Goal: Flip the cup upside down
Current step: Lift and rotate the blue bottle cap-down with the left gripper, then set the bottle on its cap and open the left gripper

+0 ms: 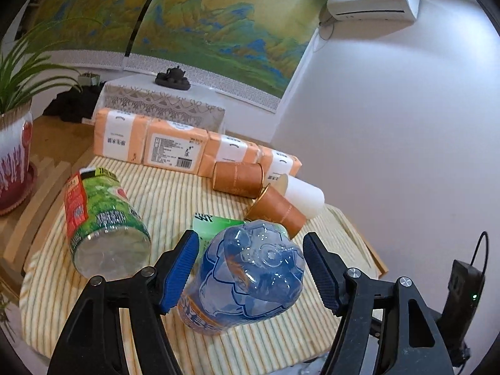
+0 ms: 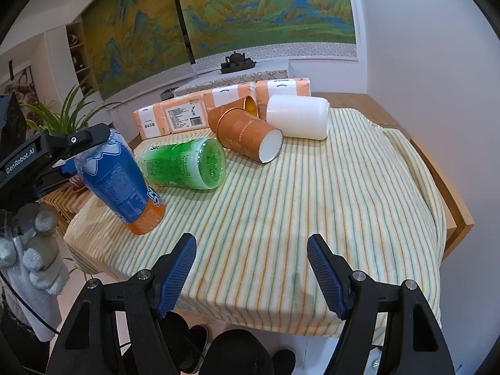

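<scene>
A clear blue cup (image 1: 250, 281) with an orange band stands base-up on the striped cloth (image 1: 156, 187), its orange end down. My left gripper (image 1: 250, 239) is open, one finger on each side of the cup's upper part with small gaps. In the right wrist view the blue cup (image 2: 118, 181) stands at the table's left, the left gripper (image 2: 62, 143) at its top. My right gripper (image 2: 250, 240) hangs open and empty over the cloth's near edge.
A green cup (image 2: 187, 162), two brown paper cups (image 2: 247, 134) and a white cup (image 2: 297, 122) lie on their sides. A green-and-red labelled jar (image 1: 103, 218) lies at the left. Tissue packs (image 1: 175, 150) line the back. A potted plant (image 1: 15, 156) stands far left.
</scene>
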Available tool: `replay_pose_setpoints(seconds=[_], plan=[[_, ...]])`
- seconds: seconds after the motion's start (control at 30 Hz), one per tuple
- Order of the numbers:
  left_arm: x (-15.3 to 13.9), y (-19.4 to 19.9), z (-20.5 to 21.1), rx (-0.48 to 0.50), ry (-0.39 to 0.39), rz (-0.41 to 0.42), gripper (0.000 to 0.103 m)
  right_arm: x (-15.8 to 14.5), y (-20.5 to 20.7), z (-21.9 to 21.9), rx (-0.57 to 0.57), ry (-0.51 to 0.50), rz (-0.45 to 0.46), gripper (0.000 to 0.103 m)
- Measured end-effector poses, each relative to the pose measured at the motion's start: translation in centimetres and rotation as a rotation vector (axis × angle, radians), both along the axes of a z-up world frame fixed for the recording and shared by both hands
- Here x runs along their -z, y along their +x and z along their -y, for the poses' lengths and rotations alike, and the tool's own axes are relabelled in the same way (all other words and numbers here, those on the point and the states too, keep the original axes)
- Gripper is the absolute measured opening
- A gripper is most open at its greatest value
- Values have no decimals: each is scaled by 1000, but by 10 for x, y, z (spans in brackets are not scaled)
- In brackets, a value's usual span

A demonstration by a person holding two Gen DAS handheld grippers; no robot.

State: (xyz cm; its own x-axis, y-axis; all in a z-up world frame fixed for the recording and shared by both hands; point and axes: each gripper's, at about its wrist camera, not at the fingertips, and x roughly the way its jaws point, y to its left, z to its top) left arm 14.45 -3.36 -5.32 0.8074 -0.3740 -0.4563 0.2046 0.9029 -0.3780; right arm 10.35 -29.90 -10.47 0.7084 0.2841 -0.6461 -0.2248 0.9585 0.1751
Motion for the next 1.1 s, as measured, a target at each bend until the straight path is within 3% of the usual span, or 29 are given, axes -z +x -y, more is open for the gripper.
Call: replay_pose_setpoints(seconds=[0.13,0.2,0.27,0.77,1.1], plan=[[-3,3,-1,-5,29,9,73,-3,-1,-4,2,15,9,70],[-5,2,-1,-10,40,15,89,-5,-3,-8,1,14,17,70],[-8,-1,-3,-17,37,30,96,-7,-4,-10,1,8,27,70],[-33,-43,-7,-57,148,118,101,-16,-17,-25,39,37,71,70],[-41,-103,-25,-169,304,185,102,-32,-37,-51,59,4,177,85]])
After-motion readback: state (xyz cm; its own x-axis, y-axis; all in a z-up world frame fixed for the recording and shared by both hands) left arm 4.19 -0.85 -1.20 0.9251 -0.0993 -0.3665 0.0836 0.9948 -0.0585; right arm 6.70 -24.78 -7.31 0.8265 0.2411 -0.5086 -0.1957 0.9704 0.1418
